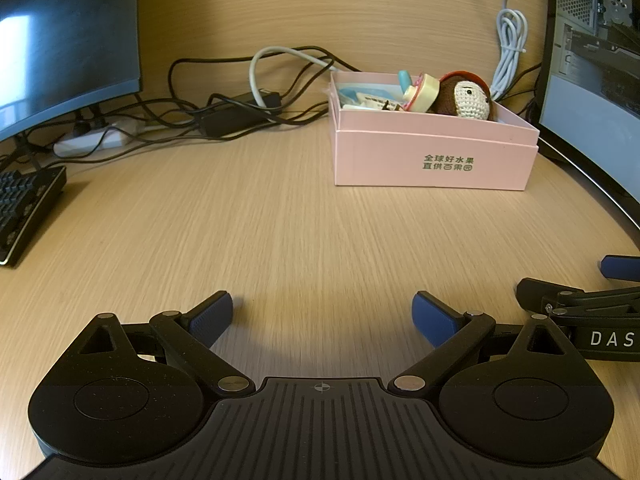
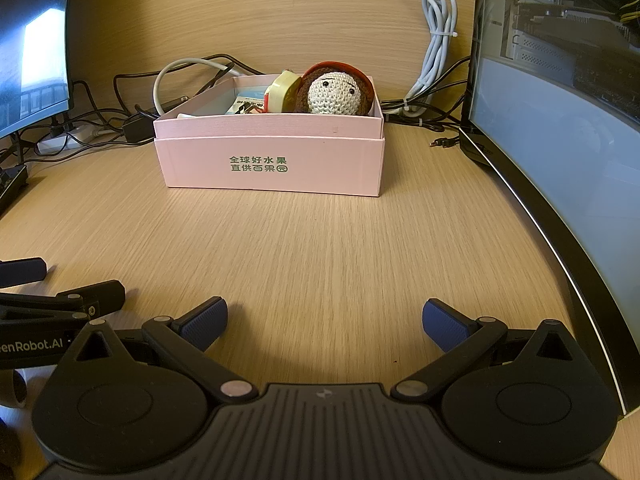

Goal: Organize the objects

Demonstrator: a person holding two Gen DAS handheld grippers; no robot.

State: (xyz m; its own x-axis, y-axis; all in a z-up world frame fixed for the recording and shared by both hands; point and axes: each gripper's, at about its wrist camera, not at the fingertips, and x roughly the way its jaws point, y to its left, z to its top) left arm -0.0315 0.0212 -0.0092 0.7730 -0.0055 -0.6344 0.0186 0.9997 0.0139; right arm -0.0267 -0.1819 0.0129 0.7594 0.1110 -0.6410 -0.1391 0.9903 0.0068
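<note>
A pink cardboard box (image 1: 432,160) (image 2: 272,160) with green print stands on the wooden desk ahead of both grippers. Inside it lie a crocheted doll head (image 1: 470,98) (image 2: 336,92) with brown hair and a red cap, a roll of tape (image 1: 422,94) (image 2: 282,92), and paper packets (image 1: 368,96) (image 2: 248,106). My left gripper (image 1: 322,318) is open and empty, low over the desk, well short of the box. My right gripper (image 2: 325,324) is open and empty beside it, also short of the box. Each gripper shows at the edge of the other's view.
A tangle of black and grey cables (image 1: 224,100) and a white power strip (image 1: 90,142) lie behind the box. A monitor (image 1: 60,40) and keyboard (image 1: 24,208) stand at the left. A curved monitor (image 2: 560,160) stands at the right. A bundled white cable (image 2: 438,40) hangs against the wall.
</note>
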